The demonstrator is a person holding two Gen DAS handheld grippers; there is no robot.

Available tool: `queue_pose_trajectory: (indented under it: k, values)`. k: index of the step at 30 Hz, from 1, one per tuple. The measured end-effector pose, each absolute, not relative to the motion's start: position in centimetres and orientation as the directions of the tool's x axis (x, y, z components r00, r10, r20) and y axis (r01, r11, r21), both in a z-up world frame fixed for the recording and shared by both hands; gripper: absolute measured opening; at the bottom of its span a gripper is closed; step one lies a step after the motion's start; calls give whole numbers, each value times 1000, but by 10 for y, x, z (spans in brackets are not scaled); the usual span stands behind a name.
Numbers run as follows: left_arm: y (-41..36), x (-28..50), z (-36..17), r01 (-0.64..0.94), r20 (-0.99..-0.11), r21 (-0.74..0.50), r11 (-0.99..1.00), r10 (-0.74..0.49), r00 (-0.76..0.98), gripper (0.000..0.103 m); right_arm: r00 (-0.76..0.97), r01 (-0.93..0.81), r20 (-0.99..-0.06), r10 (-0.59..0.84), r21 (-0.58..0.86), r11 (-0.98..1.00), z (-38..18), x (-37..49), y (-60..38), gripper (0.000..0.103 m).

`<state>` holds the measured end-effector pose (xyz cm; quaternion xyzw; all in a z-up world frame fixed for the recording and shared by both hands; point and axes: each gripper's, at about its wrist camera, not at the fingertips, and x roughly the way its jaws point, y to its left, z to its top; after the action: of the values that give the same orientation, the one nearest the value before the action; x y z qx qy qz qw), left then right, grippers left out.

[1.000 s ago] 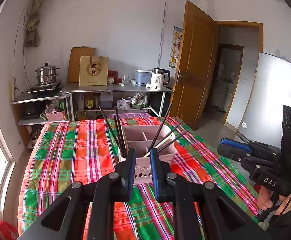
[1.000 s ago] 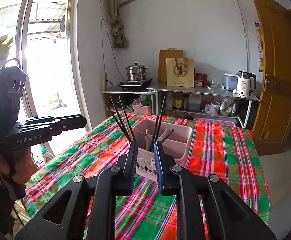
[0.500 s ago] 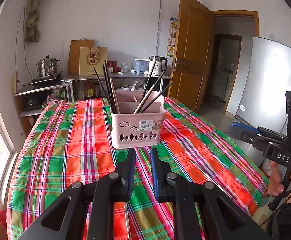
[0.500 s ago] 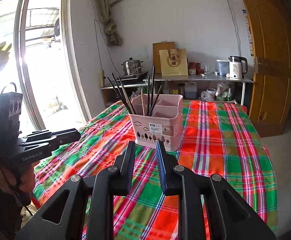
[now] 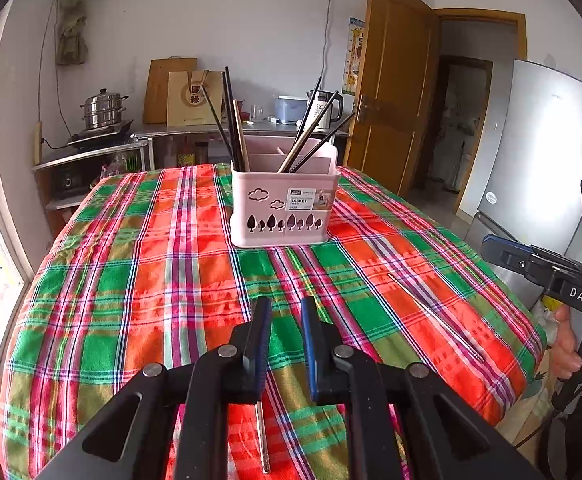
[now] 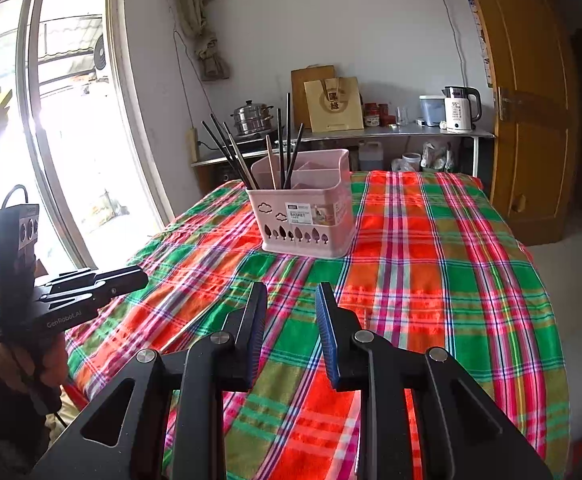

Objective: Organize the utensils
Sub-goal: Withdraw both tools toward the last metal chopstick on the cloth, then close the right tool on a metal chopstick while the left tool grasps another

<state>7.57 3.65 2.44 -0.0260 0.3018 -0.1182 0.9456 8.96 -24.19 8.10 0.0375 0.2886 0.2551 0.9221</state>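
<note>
One pink basket (image 5: 283, 208) stands upright at centre frame on the plaid tablecloth (image 5: 139, 280), divided into compartments. In the left wrist view about seven chopsticks (image 5: 233, 120) lean out of it: some four dark ones and one pale one at its left side, and three dark ones (image 5: 311, 136) fanned to the right; the exact count is hard to tell where they overlap. Two more thin sticks lie loose on the cloth: one (image 5: 431, 312) at right of frame, running diagonally, and one (image 5: 263, 440) at the bottom, partly hidden below the left gripper (image 5: 285, 320). That gripper hangs low over the cloth, jaws a narrow gap apart, holding nothing. The right gripper (image 6: 291, 304) is parted somewhat wider, also empty, with the basket just above it in frame.
</note>
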Motion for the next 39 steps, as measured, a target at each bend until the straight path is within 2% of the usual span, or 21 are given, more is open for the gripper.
queue_pose_trajectory:
  k: [8,10,12,14,22,31,39]
  values:
    - [49,68,6,180,-598,-141,973,-229,768,15,685,-428,-553,475,222,876,61,82,-249,26]
    - [50,68,1,177,-612,-140,974,-226,758,17,678,-421,-566,469,224,879,56,83,-251,26]
    - [50,70,-4,181,-626,-142,973,-230,746,24,671,-413,-578,464,228,882,51,84,-254,26]
    - [50,72,-8,179,-634,-146,973,-231,738,25,667,-404,-590,456,228,886,46,87,-256,26]
    - [48,91,-22,174,-677,-152,973,-231,698,25,647,-380,-632,427,219,899,33,103,-259,26]
    - [43,139,-38,167,-771,-100,981,-182,610,25,593,-368,-708,382,184,912,15,137,-252,26]
    - [34,176,-50,198,-813,-103,975,-197,548,25,541,-358,-772,334,148,922,-5,169,-244,26]
